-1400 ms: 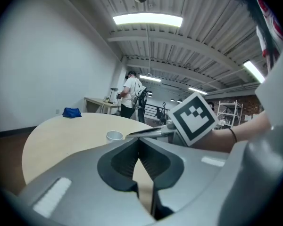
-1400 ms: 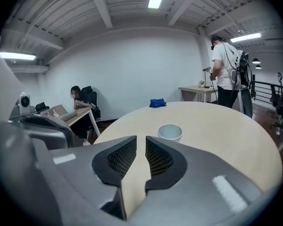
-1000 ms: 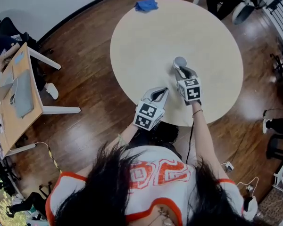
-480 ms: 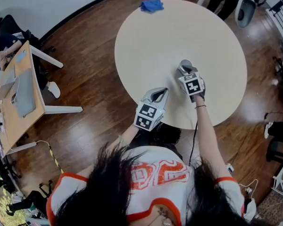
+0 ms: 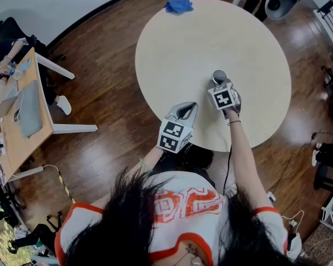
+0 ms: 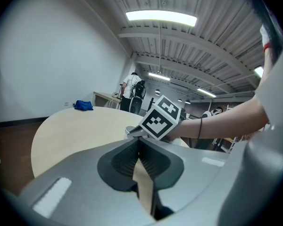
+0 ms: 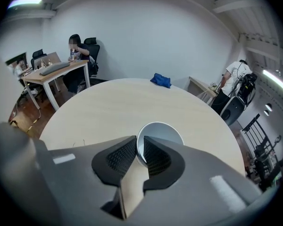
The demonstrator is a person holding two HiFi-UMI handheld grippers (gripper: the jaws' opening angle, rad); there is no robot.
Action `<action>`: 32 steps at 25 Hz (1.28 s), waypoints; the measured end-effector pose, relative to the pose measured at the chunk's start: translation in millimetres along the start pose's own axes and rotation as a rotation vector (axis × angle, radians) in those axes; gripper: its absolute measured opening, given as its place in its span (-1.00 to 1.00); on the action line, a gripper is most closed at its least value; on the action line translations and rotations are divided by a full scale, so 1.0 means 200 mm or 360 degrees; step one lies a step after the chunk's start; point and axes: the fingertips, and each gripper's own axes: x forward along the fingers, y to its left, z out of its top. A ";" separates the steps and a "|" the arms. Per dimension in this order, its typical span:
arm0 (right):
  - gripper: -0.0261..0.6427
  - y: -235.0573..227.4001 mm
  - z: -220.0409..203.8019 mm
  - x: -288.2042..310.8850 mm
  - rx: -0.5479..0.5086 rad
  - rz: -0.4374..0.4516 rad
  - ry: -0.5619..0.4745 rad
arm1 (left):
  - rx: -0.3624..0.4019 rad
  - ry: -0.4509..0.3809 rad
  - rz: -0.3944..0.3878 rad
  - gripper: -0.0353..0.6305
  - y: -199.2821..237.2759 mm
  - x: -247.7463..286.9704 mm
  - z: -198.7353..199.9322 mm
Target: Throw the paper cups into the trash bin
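Observation:
A white paper cup [image 5: 218,75] stands upright on the round beige table [image 5: 211,32], near its front edge. My right gripper [image 5: 217,82] reaches over it from the near side. In the right gripper view the cup [image 7: 163,130] has its near wall in the narrow gap of the right gripper [image 7: 139,150], one pad outside and one inside. The jaws are closing and a sliver of gap still shows beside the wall. My left gripper [image 5: 189,107] hovers at the table's near edge; in its own view the left gripper [image 6: 139,144] is shut on nothing.
A blue cloth [image 5: 179,5] lies at the table's far edge. A grey round bin-like container [image 5: 281,0] stands on the wooden floor beyond the table at top right. A desk [image 5: 22,110] with a seated person stands at the left. Cables lie on the floor by the wall.
My right gripper has settled lower over the cup and its jaws have narrowed round the rim. The left gripper has stayed put.

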 end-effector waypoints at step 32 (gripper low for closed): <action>-0.83 0.32 -0.28 -0.80 0.0532 0.0075 -0.0413 | 0.0080 -0.0038 0.0070 -0.89 -0.29 -0.14 -0.04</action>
